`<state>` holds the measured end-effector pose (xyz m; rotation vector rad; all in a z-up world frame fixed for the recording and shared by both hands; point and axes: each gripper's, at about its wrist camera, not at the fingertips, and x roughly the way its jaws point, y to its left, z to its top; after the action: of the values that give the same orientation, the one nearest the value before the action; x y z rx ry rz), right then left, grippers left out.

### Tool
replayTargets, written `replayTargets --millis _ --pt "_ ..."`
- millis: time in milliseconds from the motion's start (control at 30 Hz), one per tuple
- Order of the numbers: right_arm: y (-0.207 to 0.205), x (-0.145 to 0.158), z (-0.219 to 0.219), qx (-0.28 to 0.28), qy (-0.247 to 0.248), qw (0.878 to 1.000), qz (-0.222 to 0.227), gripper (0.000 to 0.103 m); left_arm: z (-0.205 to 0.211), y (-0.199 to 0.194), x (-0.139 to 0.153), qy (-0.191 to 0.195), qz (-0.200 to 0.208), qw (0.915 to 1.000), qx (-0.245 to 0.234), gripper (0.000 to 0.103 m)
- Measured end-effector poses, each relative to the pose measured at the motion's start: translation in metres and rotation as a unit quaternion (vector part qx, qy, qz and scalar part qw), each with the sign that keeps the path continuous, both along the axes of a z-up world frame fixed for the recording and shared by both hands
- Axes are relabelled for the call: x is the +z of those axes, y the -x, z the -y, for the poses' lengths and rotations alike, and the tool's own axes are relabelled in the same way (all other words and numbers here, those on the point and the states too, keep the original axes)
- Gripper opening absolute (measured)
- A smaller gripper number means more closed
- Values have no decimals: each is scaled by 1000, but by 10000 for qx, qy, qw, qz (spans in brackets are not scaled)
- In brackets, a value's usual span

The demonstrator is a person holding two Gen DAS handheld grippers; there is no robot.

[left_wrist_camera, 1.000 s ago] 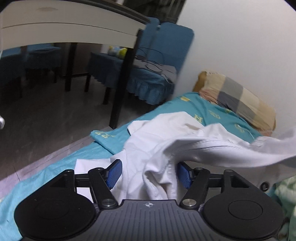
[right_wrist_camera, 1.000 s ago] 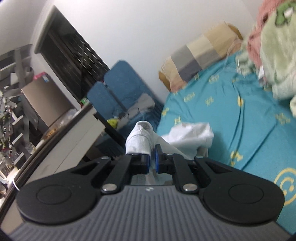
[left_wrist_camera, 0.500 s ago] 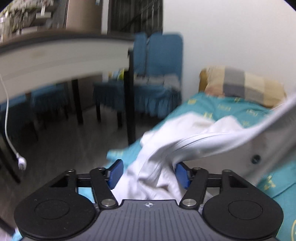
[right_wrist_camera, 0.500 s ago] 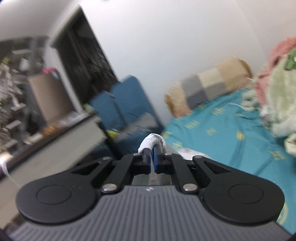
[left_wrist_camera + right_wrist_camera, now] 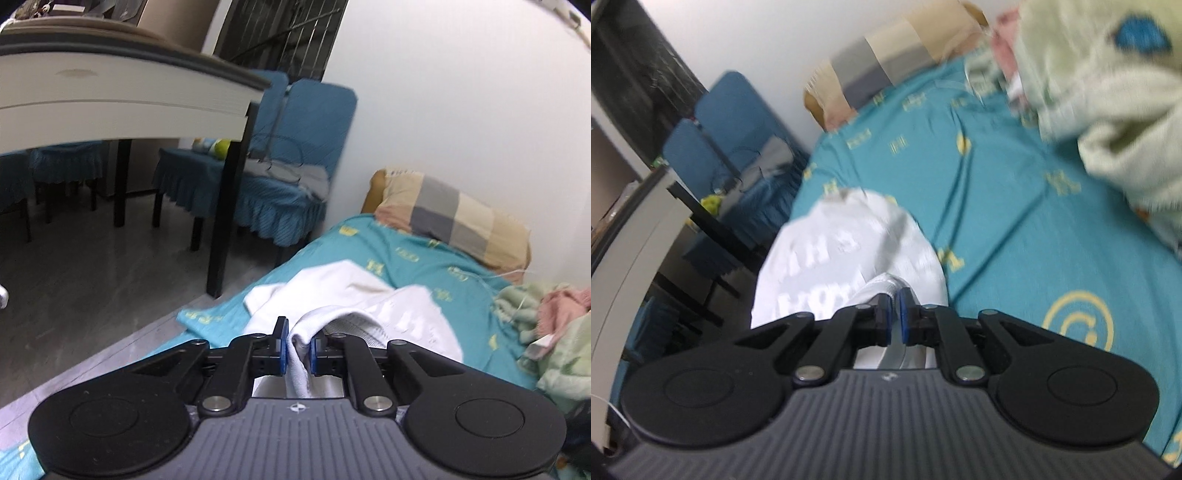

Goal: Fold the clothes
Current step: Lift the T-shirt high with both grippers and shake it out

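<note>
I've got the white shirt point(image 5: 354, 295) lying rumpled on the teal bedsheet point(image 5: 413, 258), near the bed's edge, soft knit with raised white lettering across it. My left gripper point(image 5: 297, 345) has just been closing its jaws, and a thick fold of ribbed hem is now pinched between the blue pads. My right gripper point(image 5: 894, 314) is clenched on another bunched edge of the shirt point(image 5: 849, 251). A checked pillow point(image 5: 450, 218) sits against the wall.
</note>
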<state>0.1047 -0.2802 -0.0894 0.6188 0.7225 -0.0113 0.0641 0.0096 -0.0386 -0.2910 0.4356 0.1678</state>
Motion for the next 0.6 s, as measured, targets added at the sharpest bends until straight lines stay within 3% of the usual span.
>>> replayTargets --millis 167,233,300,400,500,600 --pt "-7 -18 -16 431 99 9963 -734 12 -2 -2 3 142 -57 9999 -28 11" --pt "-10 -26 -31 717 517 9910 -1010 26 -4 -4 2 163 -111 9998 6 11" --pt "-10 -34 -41 814 734 9875 -1130 30 -6 -5 2 210 -143 9997 35 11" --pt "-11 -40 -42 641 799 9888 -1085 30 -8 -5 3 253 -130 9996 77 11" --pt "-3 -31 -40 326 880 9935 -639 29 -10 -6 4 292 -100 9995 116 11" --pt "4 -18 -37 -73 1143 9929 -313 7 -16 -7 10 513 -105 9985 134 10"
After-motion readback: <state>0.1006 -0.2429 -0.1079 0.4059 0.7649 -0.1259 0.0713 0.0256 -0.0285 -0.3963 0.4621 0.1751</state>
